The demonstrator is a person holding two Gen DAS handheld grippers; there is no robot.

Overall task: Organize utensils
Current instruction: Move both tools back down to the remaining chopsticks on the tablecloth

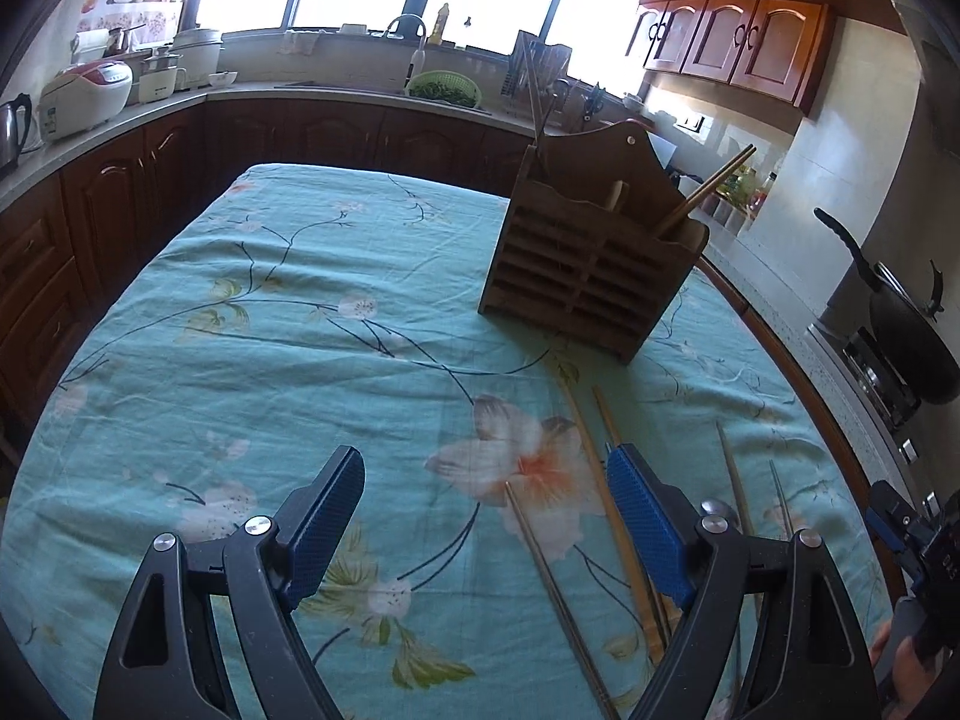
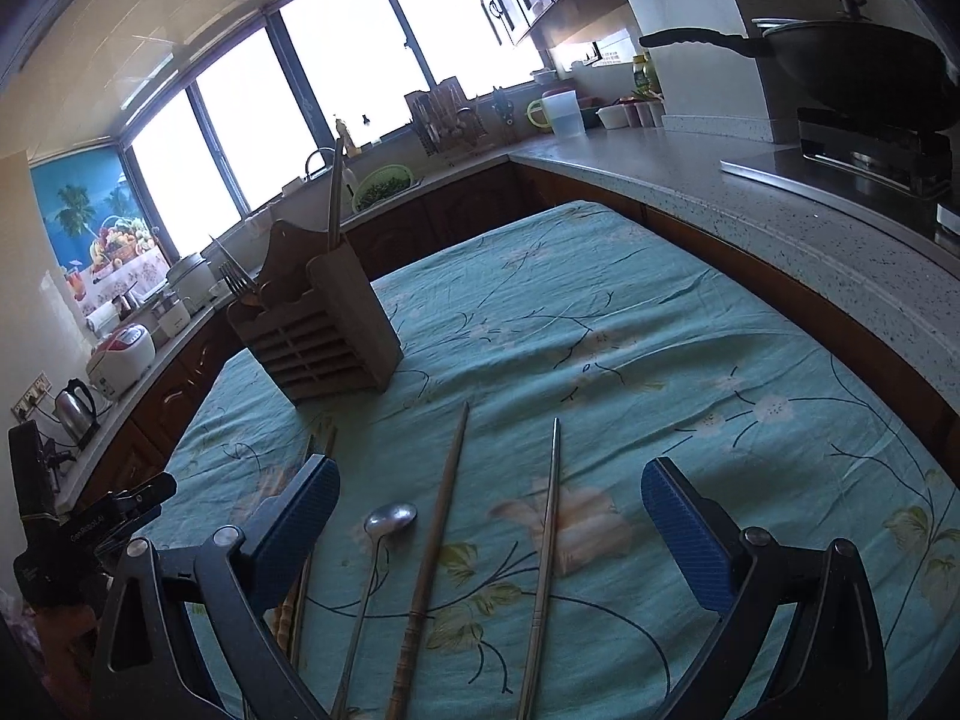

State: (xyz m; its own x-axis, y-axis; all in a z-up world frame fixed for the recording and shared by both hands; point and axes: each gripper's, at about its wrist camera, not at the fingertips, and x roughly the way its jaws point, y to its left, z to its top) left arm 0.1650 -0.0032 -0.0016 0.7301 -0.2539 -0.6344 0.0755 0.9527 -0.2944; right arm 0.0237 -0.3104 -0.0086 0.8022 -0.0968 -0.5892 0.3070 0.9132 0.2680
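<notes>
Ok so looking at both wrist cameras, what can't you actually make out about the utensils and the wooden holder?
- Right wrist view: the lower ends of the spoon, wooden chopstick and metal chopstick are cut off by the bottom edge.
- Left wrist view: the chopsticks near the left gripper pass behind its right finger.
- Both views: the inside of the wooden holder is hidden by its slatted front.

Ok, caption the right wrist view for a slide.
Open right gripper above a metal spoon, wooden chopstick and metal chopstick on the floral tablecloth.
</notes>
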